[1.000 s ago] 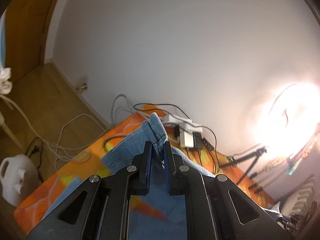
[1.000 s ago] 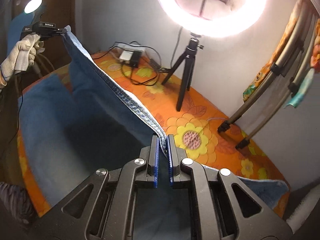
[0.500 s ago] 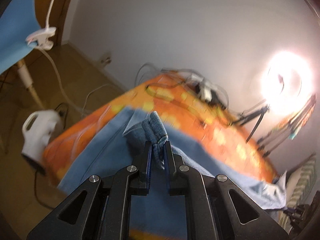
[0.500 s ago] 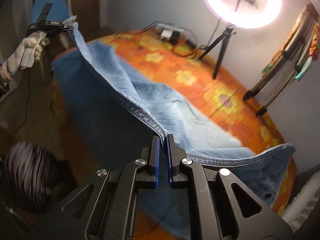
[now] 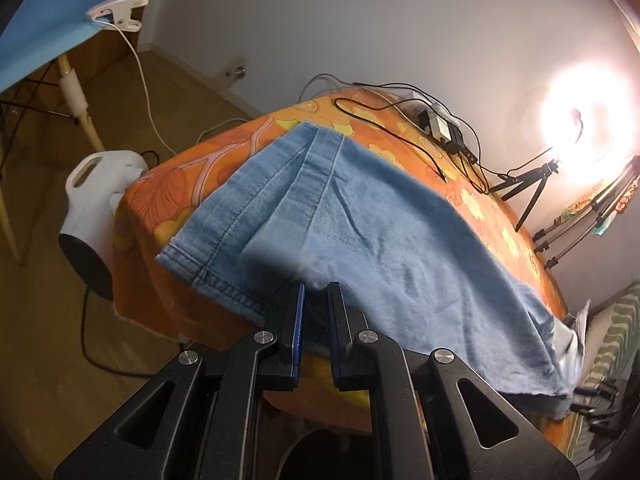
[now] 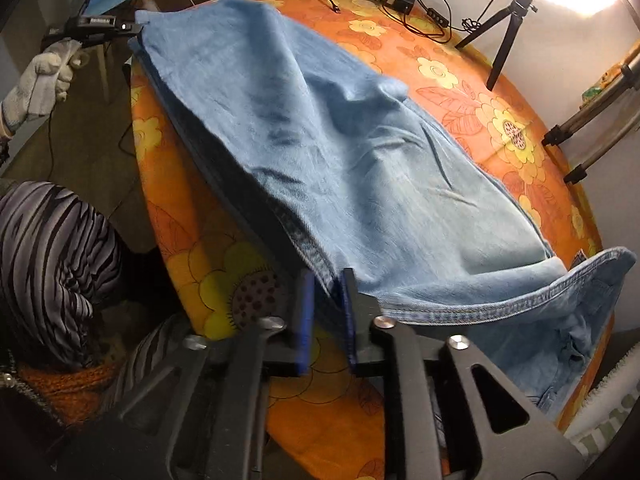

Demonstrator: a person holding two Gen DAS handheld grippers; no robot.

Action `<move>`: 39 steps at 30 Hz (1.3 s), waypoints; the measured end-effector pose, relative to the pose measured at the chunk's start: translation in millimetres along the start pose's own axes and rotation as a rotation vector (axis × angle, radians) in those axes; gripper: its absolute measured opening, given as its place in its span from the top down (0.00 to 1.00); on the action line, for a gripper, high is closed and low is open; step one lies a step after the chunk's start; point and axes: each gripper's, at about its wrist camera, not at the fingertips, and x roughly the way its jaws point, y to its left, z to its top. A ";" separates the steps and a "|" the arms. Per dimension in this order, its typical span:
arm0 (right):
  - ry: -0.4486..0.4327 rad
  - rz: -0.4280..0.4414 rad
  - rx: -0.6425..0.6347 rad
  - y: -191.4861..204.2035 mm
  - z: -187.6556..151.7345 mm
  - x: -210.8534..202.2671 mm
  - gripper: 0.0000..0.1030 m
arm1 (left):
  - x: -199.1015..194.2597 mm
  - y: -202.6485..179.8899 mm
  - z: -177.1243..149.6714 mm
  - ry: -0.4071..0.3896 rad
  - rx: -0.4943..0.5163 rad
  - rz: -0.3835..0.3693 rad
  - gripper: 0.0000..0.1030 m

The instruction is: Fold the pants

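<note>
Light blue denim pants (image 5: 360, 216) lie folded lengthwise across the orange flowered table (image 5: 168, 184), one leg on the other. My left gripper (image 5: 316, 292) is at the near edge by the leg hems, its jaws slightly apart with the denim edge between them. My right gripper (image 6: 326, 280) is at the near edge of the pants (image 6: 340, 140) by the waistband, its jaws slightly apart around the seam. The left gripper also shows far left in the right wrist view (image 6: 134, 29), held by a gloved hand.
A ring light on a tripod (image 5: 536, 184) stands at the table's far side, with a power strip and cables (image 5: 440, 128). A white heater (image 5: 100, 208) stands on the floor left of the table. A drying rack (image 6: 600, 120) stands on the right.
Both grippers have come down and toward me, laying the lifted pants flat on the table. The jaws of both have parted a little from fully shut.
</note>
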 end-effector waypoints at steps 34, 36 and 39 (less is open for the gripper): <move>-0.211 0.333 -0.149 132.7 426.9 199.0 0.48 | 17.4 25.1 3.7 -0.001 -0.196 -0.047 0.71; -0.200 0.343 -0.154 136.0 431.4 207.9 0.48 | 19.8 23.3 4.6 0.004 -0.192 -0.055 0.59; -0.186 0.349 -0.172 140.4 434.2 216.2 0.48 | 20.7 15.9 6.3 -0.006 -0.169 -0.036 0.55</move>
